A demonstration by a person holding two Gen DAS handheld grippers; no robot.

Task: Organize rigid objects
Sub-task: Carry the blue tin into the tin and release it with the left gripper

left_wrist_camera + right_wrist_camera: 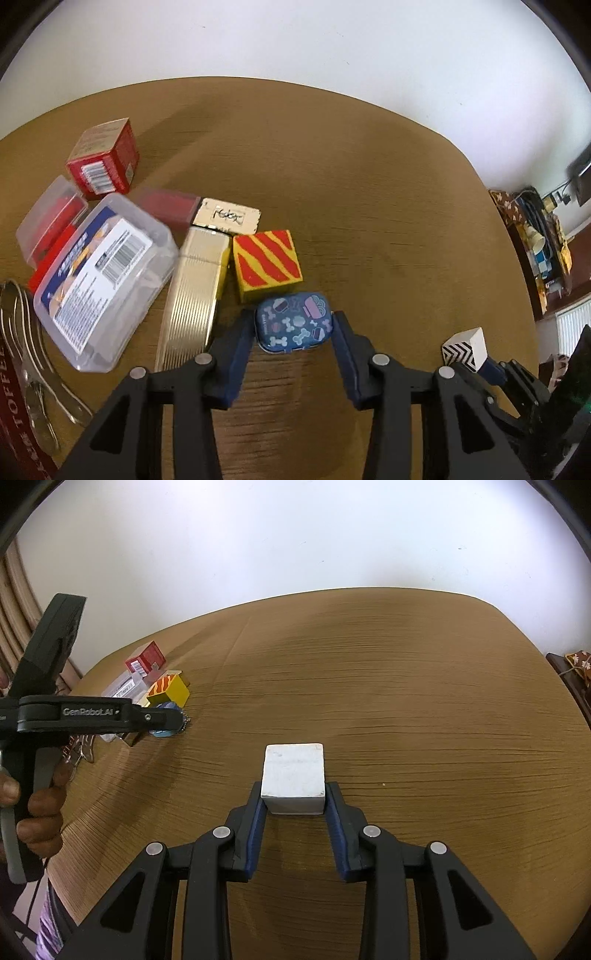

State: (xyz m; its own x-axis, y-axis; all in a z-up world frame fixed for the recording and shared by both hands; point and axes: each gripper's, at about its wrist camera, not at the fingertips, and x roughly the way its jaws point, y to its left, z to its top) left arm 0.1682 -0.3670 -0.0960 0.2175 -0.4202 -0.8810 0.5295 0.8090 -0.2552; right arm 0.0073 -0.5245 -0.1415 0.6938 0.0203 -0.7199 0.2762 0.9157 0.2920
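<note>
A small blue tin point(293, 321) printed with bones and bowls lies on the brown table point(369, 184), just in front of a yellow cube with red stripes point(267, 264). My left gripper point(293, 322) has a pad against each side of the tin; in the right wrist view the left gripper point(173, 720) is at the left, tips at the tin point(164, 733). My right gripper point(293, 794) is shut on a white cube point(293, 775), held low over the table. From the left wrist view that cube point(463, 347) shows a black-and-white chevron face.
Left of the tin stand a ribbed gold tin point(195, 291), a small gold box point(227, 218), a clear plastic box with a label point(103, 277), a red carton point(105, 162) and red-lidded cases point(51, 218). Metal rings point(37, 369) lie at the far left. A hand point(40, 805) holds the left gripper's handle.
</note>
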